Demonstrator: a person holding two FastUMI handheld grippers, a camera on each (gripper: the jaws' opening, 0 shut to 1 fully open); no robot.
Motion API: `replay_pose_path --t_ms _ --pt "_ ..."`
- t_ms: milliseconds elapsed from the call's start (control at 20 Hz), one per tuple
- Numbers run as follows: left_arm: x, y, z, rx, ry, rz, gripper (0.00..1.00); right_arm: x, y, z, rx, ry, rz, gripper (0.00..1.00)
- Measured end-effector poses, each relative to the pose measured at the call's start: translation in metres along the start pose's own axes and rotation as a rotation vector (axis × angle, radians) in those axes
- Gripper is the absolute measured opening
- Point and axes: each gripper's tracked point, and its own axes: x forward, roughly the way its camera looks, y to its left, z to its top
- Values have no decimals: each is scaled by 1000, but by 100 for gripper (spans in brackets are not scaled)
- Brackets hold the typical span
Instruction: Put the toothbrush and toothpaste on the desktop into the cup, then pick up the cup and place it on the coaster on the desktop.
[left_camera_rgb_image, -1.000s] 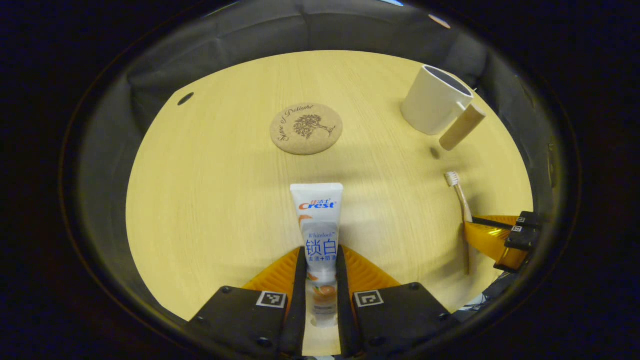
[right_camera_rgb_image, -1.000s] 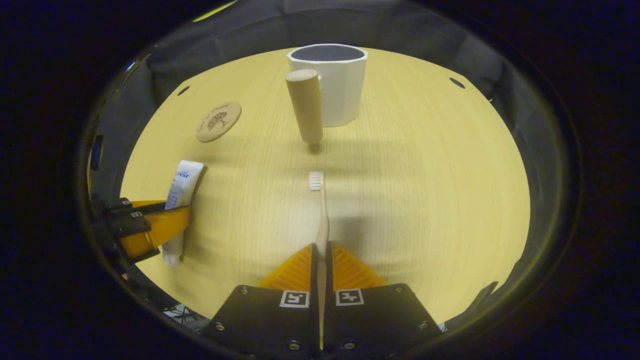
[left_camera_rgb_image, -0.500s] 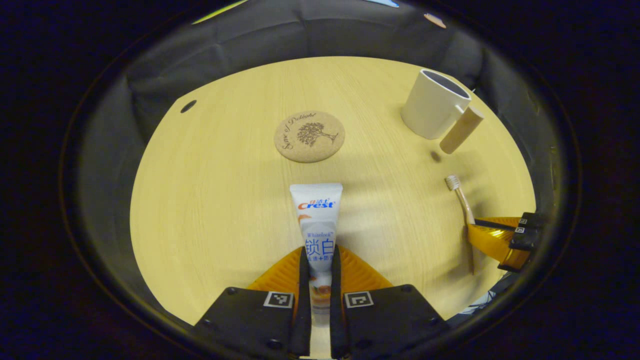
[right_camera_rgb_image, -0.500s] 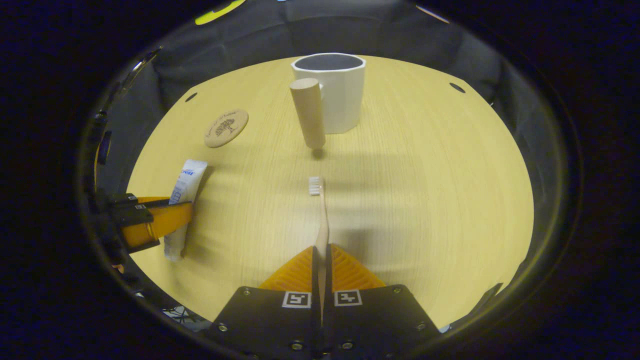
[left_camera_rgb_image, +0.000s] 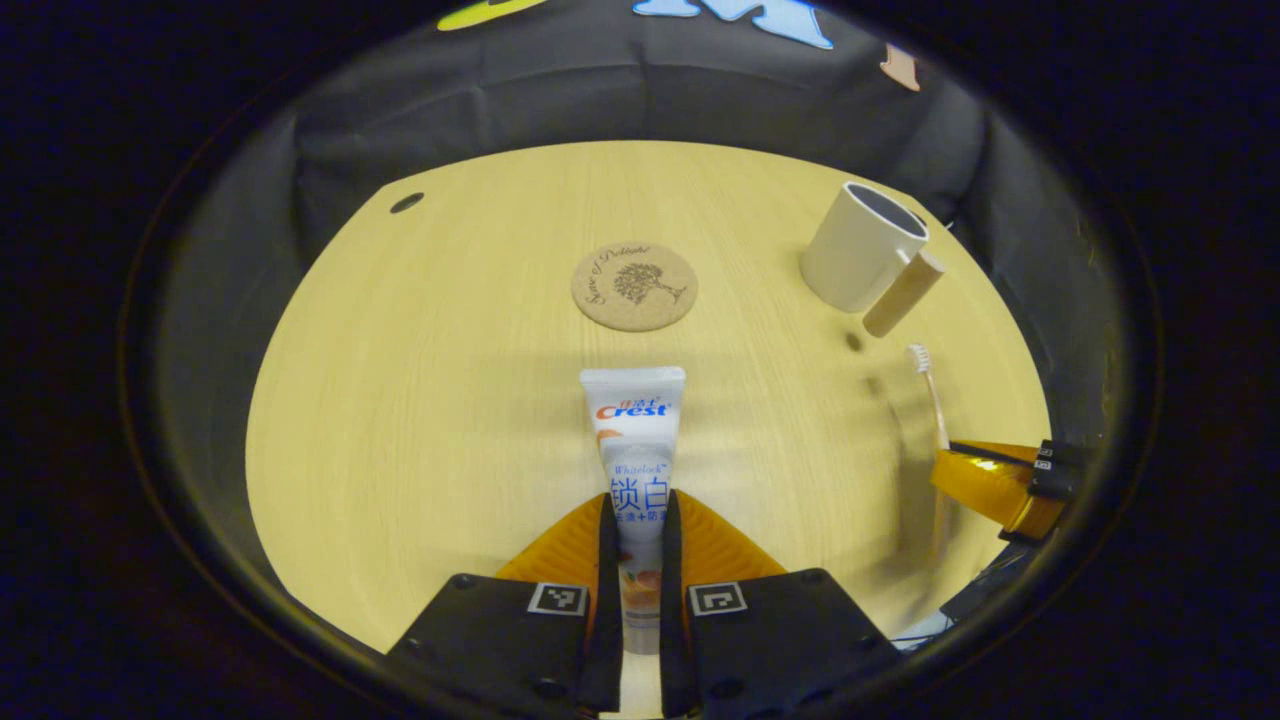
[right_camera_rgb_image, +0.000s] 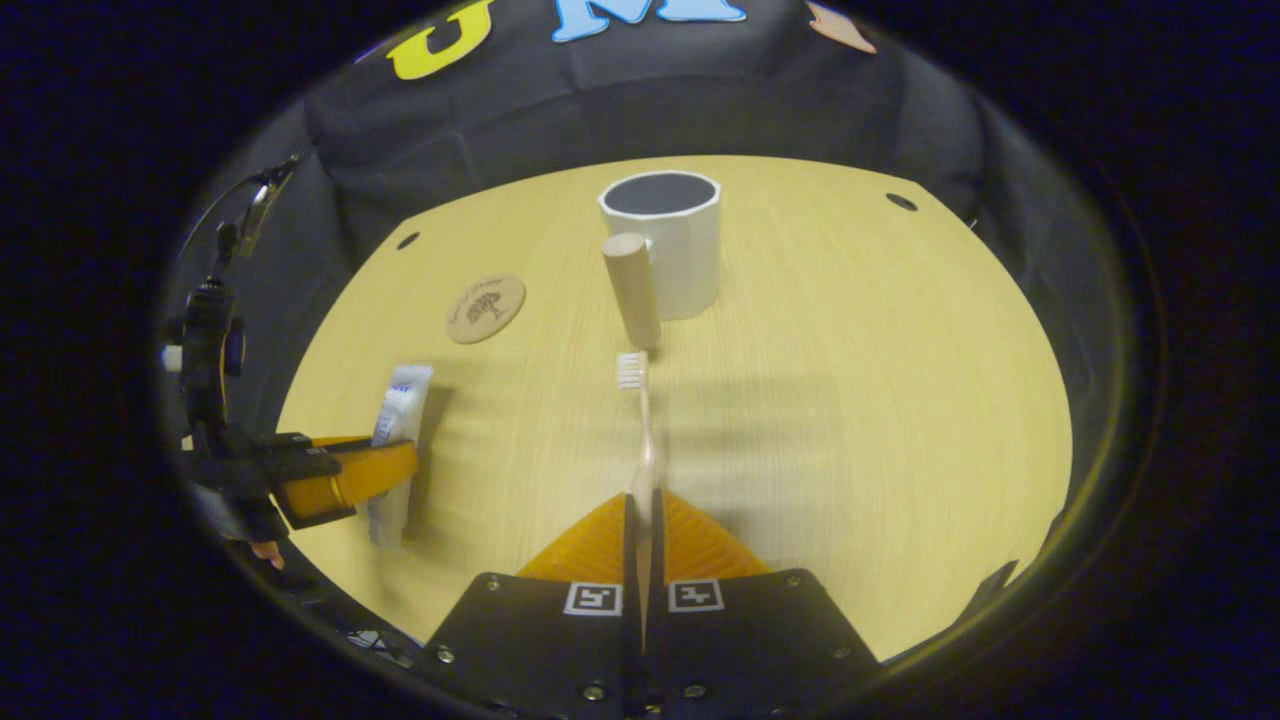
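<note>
**Both tools gripped, cup waiting at the far side**

While you look along the left gripper (left_camera_rgb_image: 634, 520), you see its two orange ribbed fingers (left_camera_rgb_image: 560, 545) closed on the lower part of the white toothpaste tube with blue and red print (left_camera_rgb_image: 634, 440). Both press against the tube's sides, and its flat crimped end points away from you over the pale wood-grain round desktop (left_camera_rgb_image: 420, 400). Beyond the tube's end lies the round cork coaster with a dark tree design (left_camera_rgb_image: 634, 287), flat on the desktop and apart from the tube. Farther right stands the white faceted cup with a cylindrical wooden handle (left_camera_rgb_image: 860, 260), upright, its handle slanting down toward you.

Your right gripper (right_camera_rgb_image: 641, 520) has its jaws drawn almost together, with the slim wooden-handled toothbrush with white bristles (right_camera_rgb_image: 640, 420) pinched between both fingers. The brush runs straight forward, its bristle head lying just short of the cup's wooden handle (right_camera_rgb_image: 632, 290) as seen in the right gripper view; whether they touch cannot be told. The cup (right_camera_rgb_image: 672, 240) stands upright behind it, mouth open upward.

From the right gripper view you can see the left gripper (right_camera_rgb_image: 330, 475) at the left edge, holding the tube (right_camera_rgb_image: 400, 420) near the desktop's rim, with the coaster (right_camera_rgb_image: 485, 308) farther back between it and the cup. From the left gripper view, the right gripper (left_camera_rgb_image: 985, 480) shows at the right edge with the toothbrush (left_camera_rgb_image: 930, 390) reaching from it toward the cup.
</note>
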Motion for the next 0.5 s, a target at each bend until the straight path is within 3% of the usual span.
replay_pose_path --t_ms 500 --pt "-51 -19 60 -15 -270 -48 23 -61 21 70 -43 -347 66 2"
